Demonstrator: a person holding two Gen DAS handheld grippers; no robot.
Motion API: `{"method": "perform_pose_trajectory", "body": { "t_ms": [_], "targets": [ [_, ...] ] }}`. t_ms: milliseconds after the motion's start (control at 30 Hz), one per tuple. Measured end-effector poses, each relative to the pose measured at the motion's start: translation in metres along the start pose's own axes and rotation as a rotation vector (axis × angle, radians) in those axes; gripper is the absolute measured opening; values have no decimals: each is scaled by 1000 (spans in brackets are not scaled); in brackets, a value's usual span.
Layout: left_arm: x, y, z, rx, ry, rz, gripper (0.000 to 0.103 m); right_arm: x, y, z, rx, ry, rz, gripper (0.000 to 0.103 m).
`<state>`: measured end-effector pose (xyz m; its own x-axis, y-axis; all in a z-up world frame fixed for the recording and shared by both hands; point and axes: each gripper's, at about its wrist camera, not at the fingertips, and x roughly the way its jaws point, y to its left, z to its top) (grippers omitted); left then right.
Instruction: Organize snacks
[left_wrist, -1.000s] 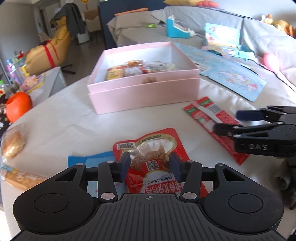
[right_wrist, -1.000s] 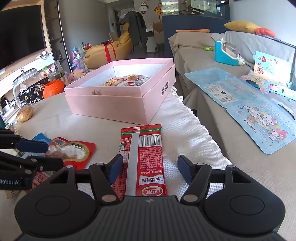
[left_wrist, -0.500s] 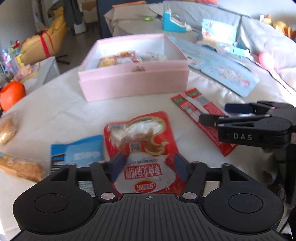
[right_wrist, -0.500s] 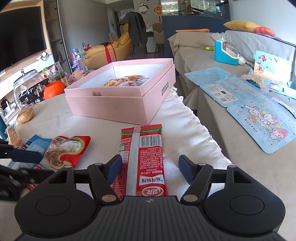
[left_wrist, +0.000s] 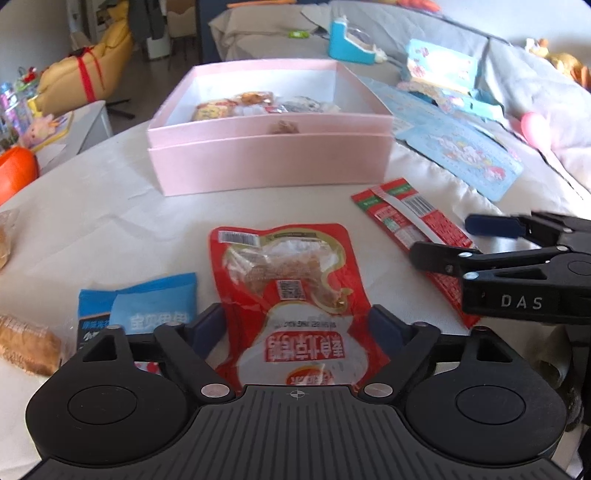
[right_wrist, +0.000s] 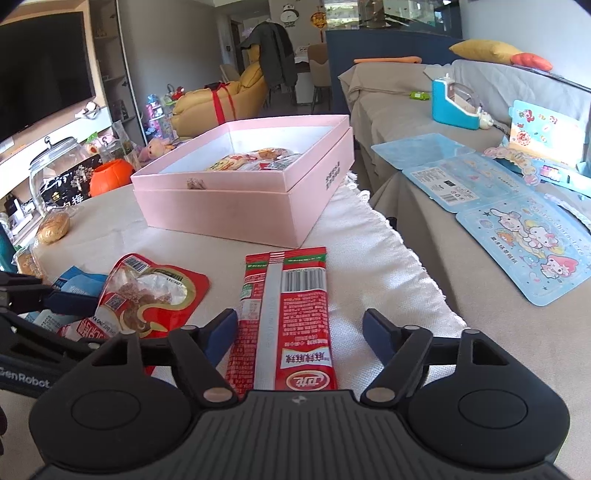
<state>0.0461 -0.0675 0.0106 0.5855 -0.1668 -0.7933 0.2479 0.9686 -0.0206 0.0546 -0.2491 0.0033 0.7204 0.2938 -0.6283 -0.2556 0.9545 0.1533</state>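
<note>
Your left gripper (left_wrist: 297, 325) has widened and slid over the red pouch (left_wrist: 291, 291); both claws released, pink box (left_wrist: 269, 166) at 12 o'clock

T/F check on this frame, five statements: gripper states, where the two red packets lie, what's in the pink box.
1. The left gripper is open, its fingers either side of the red meat snack pouch. True.
2. The right gripper is shut on the long red snack packet. False: it is open, and the packet lies flat on the white tablecloth between its fingers.
3. The pink box is empty. False: several wrapped snacks lie inside.
4. A blue snack packet lies left of the pouch in the left wrist view. True.
5. The long red packet is inside the box. False: it lies on the cloth in front of it.
</note>
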Motion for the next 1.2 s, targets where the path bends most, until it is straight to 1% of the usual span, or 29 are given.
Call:
{"method": "perform_pose_trajectory", "body": {
  "t_ms": [33, 100, 233, 300, 400, 500, 600, 633, 667, 700, 733, 767, 800, 833, 867, 933, 1000, 1100, 1200],
  "targets": [
    [2, -4, 0, 15, 5, 1, 96, 1, 1, 0, -9, 5, 3, 82],
    [5, -10, -1, 40, -9, 21, 99, 3, 4, 0, -31, 16, 8, 88],
    [5, -7, -4, 57, -48, -3, 99, 4, 4, 1, -31, 29, 16, 90],
    [4, -4, -7, 67, -68, -19, 97, 4, 5, 2, -33, 42, 17, 93],
    [0, 0, -11, 82, -83, -36, 93, 6, 12, 5, -56, 95, -7, 96],
    [-2, 5, -9, 67, -68, -50, 92, 11, 19, 14, -100, 165, -23, 97],
    [-1, 8, -6, 41, -56, -66, 93, 17, 18, 22, -64, 170, -21, 97],
    [0, 8, -5, 43, -52, -70, 93, 20, 18, 24, -58, 168, -28, 97],
    [1, 5, -5, 67, -42, -61, 95, 23, 21, 25, -64, 170, -41, 96],
    [3, 0, -4, 96, -32, -48, 96, 25, 23, 26, -76, 174, -55, 93],
    [4, -1, -3, 99, -27, -42, 96, 26, 26, 26, -90, 176, -65, 91],
    [6, 0, -2, 85, -20, -48, 97, 25, 28, 26, -102, 173, -63, 84],
    [7, 0, 1, 81, -17, -49, 97, 23, 28, 26, -110, 172, -55, 73],
    [9, 1, 2, 82, -17, -50, 97, 20, 28, 26, -115, 170, -54, 66],
    [9, 2, 3, 85, -20, -51, 96, 16, 26, 26, -114, 171, -51, 54],
    [10, 2, 2, 105, -32, -50, 97, 11, 20, 28, -87, 185, -37, 49],
    [8, 3, -1, 104, -47, -48, 93, 7, 15, 29, -66, 192, -23, 47],
    [1, 2, -7, 101, -60, -51, 89, 2, 13, 27, -65, 199, -28, 46],
    [-8, 1, -14, 100, -73, -70, 84, -4, 13, 25, -76, 204, -23, 46]
  ]
}}
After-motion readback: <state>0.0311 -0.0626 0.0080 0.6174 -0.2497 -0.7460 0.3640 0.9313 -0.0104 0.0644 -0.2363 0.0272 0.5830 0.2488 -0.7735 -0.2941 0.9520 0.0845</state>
